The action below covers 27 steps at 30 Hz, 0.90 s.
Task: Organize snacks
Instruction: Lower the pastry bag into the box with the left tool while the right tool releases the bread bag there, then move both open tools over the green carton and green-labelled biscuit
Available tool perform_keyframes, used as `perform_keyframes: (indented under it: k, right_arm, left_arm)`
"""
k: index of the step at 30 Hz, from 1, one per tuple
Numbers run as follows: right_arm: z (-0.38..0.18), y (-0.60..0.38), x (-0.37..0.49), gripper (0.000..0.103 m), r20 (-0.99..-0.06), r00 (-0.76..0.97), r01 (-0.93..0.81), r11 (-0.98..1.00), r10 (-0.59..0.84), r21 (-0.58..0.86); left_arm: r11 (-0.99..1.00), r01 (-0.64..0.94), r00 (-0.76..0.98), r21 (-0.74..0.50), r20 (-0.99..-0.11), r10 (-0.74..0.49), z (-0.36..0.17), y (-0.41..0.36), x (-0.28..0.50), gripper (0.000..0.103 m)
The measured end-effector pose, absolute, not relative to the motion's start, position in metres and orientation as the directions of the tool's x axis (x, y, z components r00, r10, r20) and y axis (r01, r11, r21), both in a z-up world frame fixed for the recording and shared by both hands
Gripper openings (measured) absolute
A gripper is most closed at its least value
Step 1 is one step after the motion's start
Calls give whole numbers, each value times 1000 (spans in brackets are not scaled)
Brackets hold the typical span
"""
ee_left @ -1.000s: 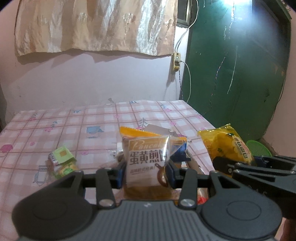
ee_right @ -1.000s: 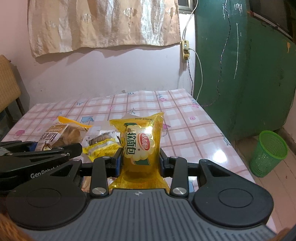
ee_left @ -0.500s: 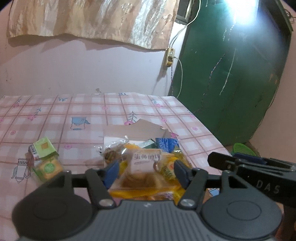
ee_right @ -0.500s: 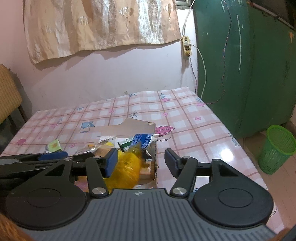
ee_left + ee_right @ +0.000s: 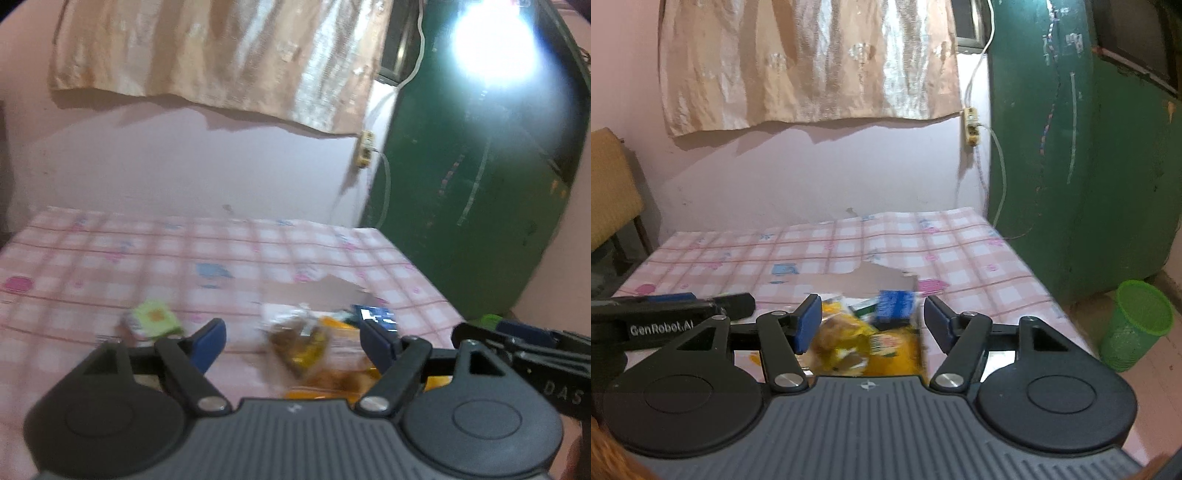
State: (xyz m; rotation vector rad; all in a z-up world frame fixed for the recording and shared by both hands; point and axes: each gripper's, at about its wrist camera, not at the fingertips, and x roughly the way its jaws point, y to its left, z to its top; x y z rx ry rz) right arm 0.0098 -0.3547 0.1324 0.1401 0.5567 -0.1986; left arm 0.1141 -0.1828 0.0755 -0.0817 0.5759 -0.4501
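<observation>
A cardboard box (image 5: 882, 277) on the pink checked table (image 5: 923, 254) holds a heap of snack packets: yellow bags (image 5: 864, 347), a clear-wrapped brown pastry (image 5: 299, 343) and a blue packet (image 5: 895, 304). My left gripper (image 5: 291, 341) is open and empty, just above and behind the heap. My right gripper (image 5: 873, 323) is open and empty over the box. Small green snack boxes (image 5: 153, 319) lie on the table left of the heap. Both views are motion-blurred.
A green mesh bin (image 5: 1137, 325) stands on the floor right of the table. A green door (image 5: 1089, 147) and a pink wall with a hanging cloth (image 5: 812, 62) lie behind. A chair (image 5: 611, 192) stands at the far left.
Both grippers let go of their packets, which dropped into the box. The jaws have opened wider and both grippers have pulled up and back.
</observation>
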Motion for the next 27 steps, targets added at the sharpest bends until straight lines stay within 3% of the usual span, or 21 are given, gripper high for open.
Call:
perform_keyframes:
  k: [13, 21, 24, 27]
  right_arm:
    - [104, -281, 45, 80, -590, 807, 86, 990, -3, 112]
    - [83, -246, 69, 80, -619, 783, 23, 992, 58, 123]
    - [77, -243, 74, 80, -625, 778, 20, 991, 67, 131]
    - [71, -238, 78, 80, -627, 776, 24, 990, 68, 137]
  left_arm:
    - [959, 244, 787, -146, -547, -284, 51, -95, 118, 80]
    - [974, 170, 754, -150, -617, -226, 24, -81, 172, 80]
    - [974, 153, 741, -169, -633, -226, 16, -91, 198, 92]
    - [974, 133, 719, -182, -659, -221, 4, -109, 226, 95]
